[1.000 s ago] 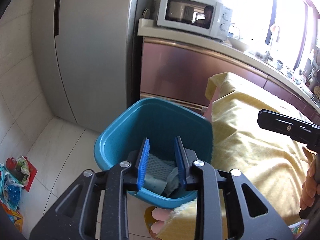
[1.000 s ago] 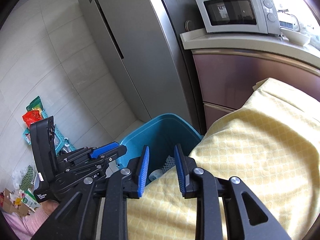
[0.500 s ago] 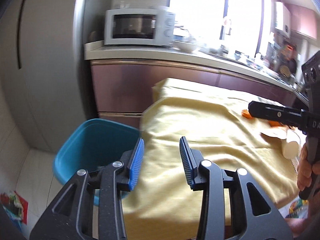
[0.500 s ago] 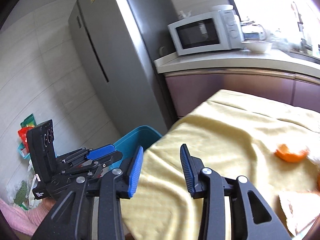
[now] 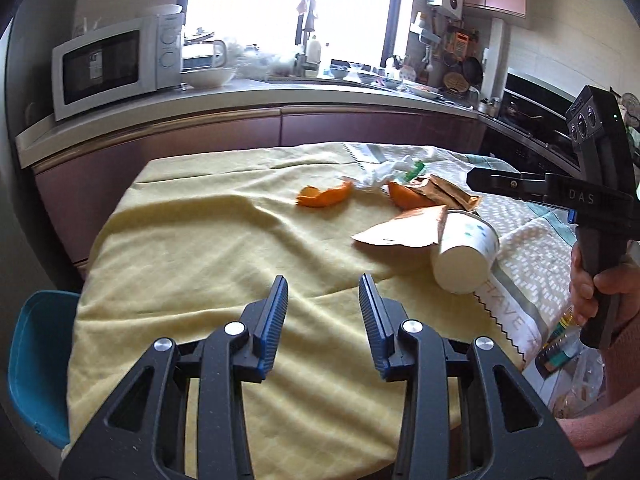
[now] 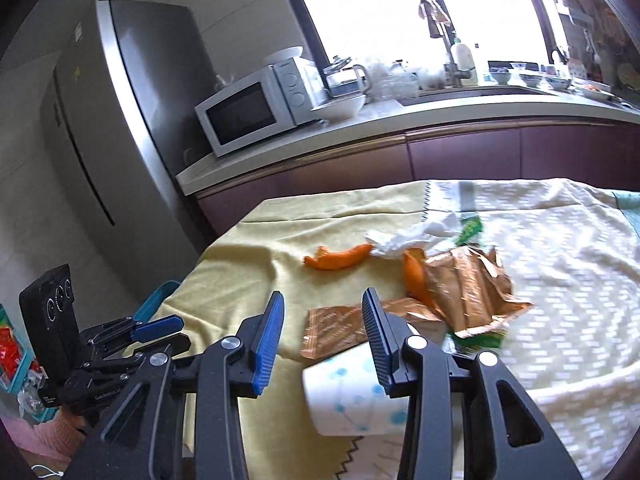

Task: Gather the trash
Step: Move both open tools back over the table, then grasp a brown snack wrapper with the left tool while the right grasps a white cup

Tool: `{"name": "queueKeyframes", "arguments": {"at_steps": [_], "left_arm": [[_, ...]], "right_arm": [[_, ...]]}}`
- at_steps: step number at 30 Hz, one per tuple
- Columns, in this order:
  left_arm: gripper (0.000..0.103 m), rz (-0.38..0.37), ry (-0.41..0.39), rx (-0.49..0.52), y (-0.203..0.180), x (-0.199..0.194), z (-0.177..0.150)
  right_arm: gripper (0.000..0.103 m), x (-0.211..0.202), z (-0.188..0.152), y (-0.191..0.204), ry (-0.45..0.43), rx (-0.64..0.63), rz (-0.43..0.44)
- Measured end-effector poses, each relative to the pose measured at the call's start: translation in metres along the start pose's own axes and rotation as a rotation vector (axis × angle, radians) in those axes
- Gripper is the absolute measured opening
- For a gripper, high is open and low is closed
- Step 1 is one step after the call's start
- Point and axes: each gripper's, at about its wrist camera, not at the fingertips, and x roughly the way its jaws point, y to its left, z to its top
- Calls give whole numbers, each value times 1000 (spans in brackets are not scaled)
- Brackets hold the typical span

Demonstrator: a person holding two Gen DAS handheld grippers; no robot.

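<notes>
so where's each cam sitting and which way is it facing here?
Left wrist: on the left hand-held gripper, looking down-forward over the yellow tablecloth at the paper cup; the right hand-held gripper and hand show at right.
Right wrist: on the right hand-held gripper, above the paper cup; the left hand-held gripper shows at lower left.
Shared: cup, orange peel, microwave.

Blown-out daylight from the window (image 5: pixel 288 4) backlights the kitchen; fisheye edges curve, darken, blur slightly.
</notes>
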Motion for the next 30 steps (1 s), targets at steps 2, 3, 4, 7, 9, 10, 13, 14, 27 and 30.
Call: {"name": "queueKeyframes", "arguments": {"at_steps": [2, 3, 4, 7, 9, 10, 13, 14, 27, 30], "left_arm": [[37, -18, 12, 23, -13, 11, 3], [37, -21, 15, 41, -20, 16, 5], [37, -25, 19, 59, -26, 22, 7], [37, -45, 39, 102, -39, 36, 9], [37, -40, 53, 134, -46, 45, 11], [37, -43, 61, 146, -49, 50, 11], [37, -37, 77, 197, -58, 62, 12], [37, -40, 86, 210, -59, 65, 14], [29, -59, 135, 460, -97, 105, 21], [16, -98, 157, 478, -100, 109, 20]], "right_arm": [[39, -3, -4, -18, 7, 32, -24], [39, -3, -7, -26, 14, 49, -28], [39, -2, -10, -34, 22, 64, -29], [39, 0, -19, -47, 37, 94, -34], [39, -1, -25, -53, 42, 114, -22], [39, -1, -27, -54, 45, 119, -21], [39, -2, -30, -59, 46, 133, -3], [39, -2, -31, -61, 46, 136, 1], [39, -3, -36, -77, 40, 181, 45], [39, -3, -36, -76, 43, 175, 56]]}}
